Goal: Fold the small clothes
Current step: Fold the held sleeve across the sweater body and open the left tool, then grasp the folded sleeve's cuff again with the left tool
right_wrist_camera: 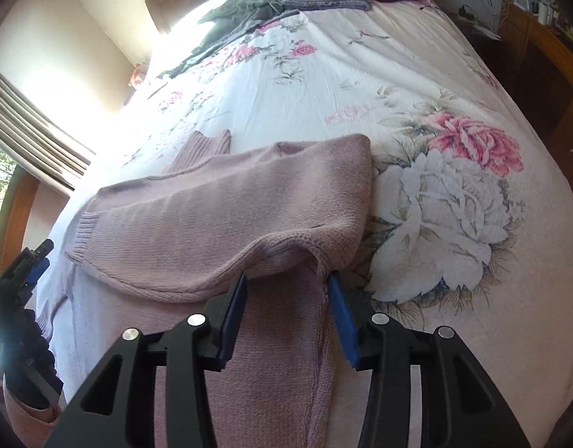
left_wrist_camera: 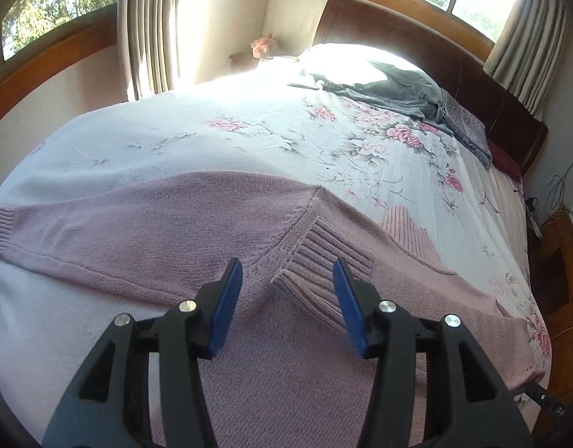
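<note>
A pink knitted sweater is spread out on a bed. The bed is covered with a white sheet printed with big pink and white flowers. The knit looks soft and bumpy, with ribbed bands at the cuffs and neck.

In the left wrist view, one sleeve is stretched out flat to the left, and its ribbed cuff lies near the edge of the bed. The other sleeve is folded across the body, and its ribbed cuff lies between the left gripper's blue pads. The left gripper is held wide open just above the sweater, and nothing is pinched in it. The ribbed neck sticks up beyond the cuff.

In the right wrist view, the right gripper is also open wide. A thick fold of the sweater is bunched up right at the tips of its blue pads, but it cannot be told if the fold is touched. The black, hard fingers are seen below. The left gripper is seen at the far left edge.

At the head of the bed, a gray garment lies crumpled beside a folded purple cloth. A dark wooden headboard stands behind them.
</note>
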